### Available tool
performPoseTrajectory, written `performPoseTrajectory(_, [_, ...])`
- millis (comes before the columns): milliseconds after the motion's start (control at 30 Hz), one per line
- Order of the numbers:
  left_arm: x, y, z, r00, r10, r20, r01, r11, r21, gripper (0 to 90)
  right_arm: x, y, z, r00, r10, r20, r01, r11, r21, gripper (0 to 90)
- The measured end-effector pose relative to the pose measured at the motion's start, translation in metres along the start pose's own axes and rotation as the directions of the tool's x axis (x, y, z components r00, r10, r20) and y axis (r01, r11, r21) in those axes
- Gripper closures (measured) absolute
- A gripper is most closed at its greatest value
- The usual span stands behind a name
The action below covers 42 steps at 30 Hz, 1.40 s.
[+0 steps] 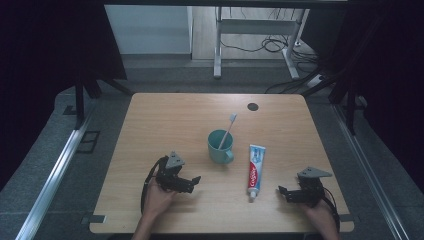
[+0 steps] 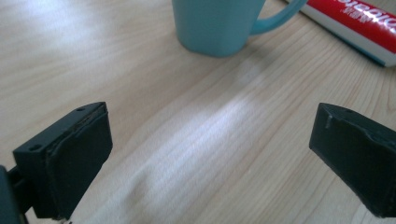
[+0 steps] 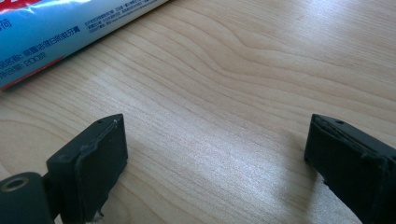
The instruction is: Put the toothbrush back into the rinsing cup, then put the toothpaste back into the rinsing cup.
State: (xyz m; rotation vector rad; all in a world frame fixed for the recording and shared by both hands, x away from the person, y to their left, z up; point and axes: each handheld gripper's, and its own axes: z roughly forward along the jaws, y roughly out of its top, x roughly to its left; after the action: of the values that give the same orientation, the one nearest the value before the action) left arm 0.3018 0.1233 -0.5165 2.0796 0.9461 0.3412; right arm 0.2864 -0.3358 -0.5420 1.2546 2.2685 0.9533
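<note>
Both grippers idle, nothing grasped. Left hand-held gripper jaws spread wide, empty, resting low on the tabletop, aimed at the teal mug just ahead and to its right. Right hand-held gripper also wide open and empty, pointing left at the toothpaste tube, which lies flat just right of the mug, cap end near.

Likely step: reach in for mug or tube. For the tube, come in low, close across the flat body mid-length, not the cap. For the mug, grip the wall or handle squarely; the toothbrush leans inside, so don't tip it.

Surface: light wood grain, dark round spot far right. Room: grey floor, white desk frame and cables behind, dark curtains at the sides.
</note>
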Motion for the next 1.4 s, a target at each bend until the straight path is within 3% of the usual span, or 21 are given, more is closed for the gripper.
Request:
performPoseTrajectory(133, [0.0,-0.006,0.001,0.9999,-0.011,-0.005,0.011,0.9999,0.007,0.0,0.0,0.0,0.0,1.0,0.001,0.001,-0.001,1.0,0.0,5.7])
performPoseTrajectory(500, [-0.007,-0.022,0.009,0.9996,0.017,-0.023,-0.015,0.9962,0.086,0.0,0.0,0.0,0.0,1.0,0.002,0.001,-0.002,1.0,-0.001,5.7])
performPoseTrajectory(633, [-0.009,-0.026,0.013,0.9985,0.04,-0.036,-0.034,0.9899,0.137,0.0,0.0,0.0,0.0,1.0,0.002,0.001,-0.002,1.0,0.0,5.7])
performPoseTrajectory(1233, [-0.009,-0.026,0.014,0.9985,0.037,-0.041,-0.03,0.9878,0.153,0.0,-0.002,0.001,-0.002,1.0,0.007,0.001,-0.007,1.0,0.01,6.9])
performPoseTrajectory(1400, [-0.009,-0.026,0.014,0.9984,0.037,-0.043,-0.03,0.9878,0.153,0.0,-0.001,0.004,-0.004,0.9989,0.035,-0.033,-0.034,0.999,0.02,3.8])
